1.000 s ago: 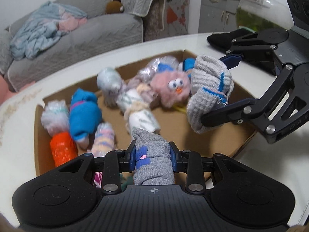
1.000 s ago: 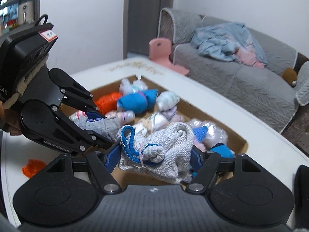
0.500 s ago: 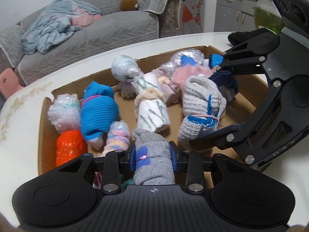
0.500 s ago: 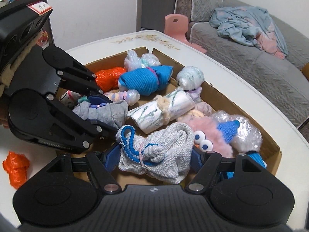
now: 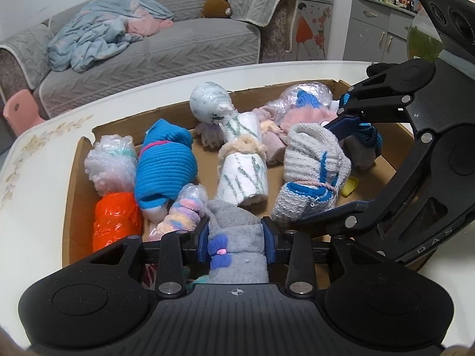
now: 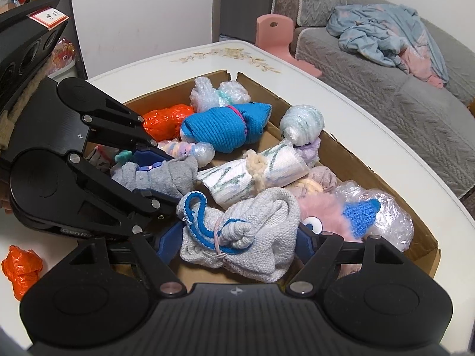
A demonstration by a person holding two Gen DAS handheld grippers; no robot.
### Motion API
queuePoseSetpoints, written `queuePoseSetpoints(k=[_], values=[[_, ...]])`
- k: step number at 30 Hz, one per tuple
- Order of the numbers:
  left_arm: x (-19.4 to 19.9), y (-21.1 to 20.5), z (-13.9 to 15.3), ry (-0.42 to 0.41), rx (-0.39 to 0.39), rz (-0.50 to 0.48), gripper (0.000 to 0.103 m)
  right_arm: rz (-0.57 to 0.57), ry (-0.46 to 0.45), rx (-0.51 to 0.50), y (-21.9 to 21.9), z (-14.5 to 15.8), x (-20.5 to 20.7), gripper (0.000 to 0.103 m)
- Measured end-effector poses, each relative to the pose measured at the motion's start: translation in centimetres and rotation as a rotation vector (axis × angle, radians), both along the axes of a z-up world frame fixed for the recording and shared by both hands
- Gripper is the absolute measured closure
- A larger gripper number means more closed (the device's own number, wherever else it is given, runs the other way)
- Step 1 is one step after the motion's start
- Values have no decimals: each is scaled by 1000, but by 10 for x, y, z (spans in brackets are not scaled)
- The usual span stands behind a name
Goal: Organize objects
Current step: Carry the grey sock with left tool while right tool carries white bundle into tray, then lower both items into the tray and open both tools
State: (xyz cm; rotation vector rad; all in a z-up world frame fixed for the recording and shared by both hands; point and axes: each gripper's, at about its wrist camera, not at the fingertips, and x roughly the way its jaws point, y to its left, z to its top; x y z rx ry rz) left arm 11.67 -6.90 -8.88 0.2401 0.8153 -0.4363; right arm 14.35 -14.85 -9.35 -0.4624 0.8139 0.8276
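A shallow cardboard box (image 5: 71, 178) (image 6: 371, 175) on the white table holds several rolled bundles. My left gripper (image 5: 234, 237) is shut on a grey sock roll with a blue bow (image 5: 234, 252), low over the box's near edge; it also shows in the right wrist view (image 6: 160, 175). My right gripper (image 6: 237, 237) is shut on a grey knit bundle with blue trim (image 6: 240, 234), low inside the box; it shows in the left wrist view (image 5: 311, 175) too. A blue roll (image 5: 166, 163), a white striped roll (image 5: 240, 166) and an orange bundle (image 5: 115, 222) lie in the box.
A pink fuzzy toy with eyes (image 6: 320, 213) and bubble-wrapped bundles (image 6: 383, 216) fill the box's far end. A loose orange bundle (image 6: 22, 267) lies on the table outside the box. A grey sofa (image 5: 148, 50) and a pink stool (image 6: 276, 29) stand beyond the table.
Both grippers have come down and forward over the box with their bundles still held. The right gripper's knit bundle has dropped from above the box to low among the other rolls.
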Motion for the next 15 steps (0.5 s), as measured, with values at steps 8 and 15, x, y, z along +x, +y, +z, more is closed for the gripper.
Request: queuePoseSetpoints(k=[8, 15], values=[[-4, -1, 3, -14, 1, -1, 54, -4, -10, -19, 1, 2, -3, 26], [-10, 0, 9, -26, 2, -7, 40, 1, -16, -29, 0, 5, -6, 24]])
